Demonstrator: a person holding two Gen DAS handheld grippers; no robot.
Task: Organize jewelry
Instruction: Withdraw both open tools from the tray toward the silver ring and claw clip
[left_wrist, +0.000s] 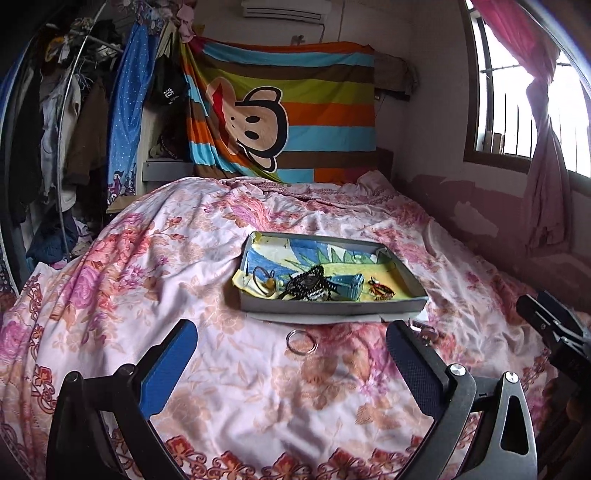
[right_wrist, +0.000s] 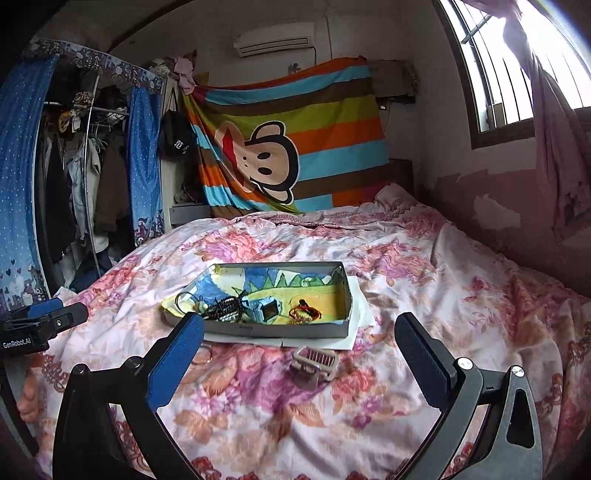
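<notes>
Grey tray (left_wrist: 332, 308) (right_wrist: 280, 330) sits mid-bed on the floral quilt (left_wrist: 147, 266) (right_wrist: 424, 258), a white sheet (right_wrist: 360, 302) under it. Tray lined with a printed cloth. Contents, along the near wall: thin hoops (left_wrist: 263, 278) (right_wrist: 184, 297) at left, dark beaded tangle (left_wrist: 308, 286) (right_wrist: 225, 308) in the middle, blue watch (left_wrist: 354, 286) (right_wrist: 266, 309) touching the beads, red-and-gold bracelet (left_wrist: 380, 290) (right_wrist: 304, 313) at right.

Outside the tray, on the quilt just in front of it: silver rings (left_wrist: 301, 342), overlapping, lying flat; hair clip (right_wrist: 314, 363) with pink ribbed face, near the tray's front right corner. In the left view the clip is mostly hidden behind the right finger. In the right view the rings are mostly hidden behind the left finger.

Behind: striped monkey blanket (left_wrist: 288, 110) (right_wrist: 291, 147) hung at the bedhead, clothes rack (left_wrist: 74, 129) (right_wrist: 85, 166) left, window (left_wrist: 524, 92) (right_wrist: 498, 74) right.

Left gripper (left_wrist: 291, 347): jaws spread wide, holding nothing, rings lying between the fingers but untouched. Right gripper (right_wrist: 299, 339) (left_wrist: 554, 332): jaws spread wide, empty, clip between the fingers, no contact. Both hover above the quilt, short of the tray.
</notes>
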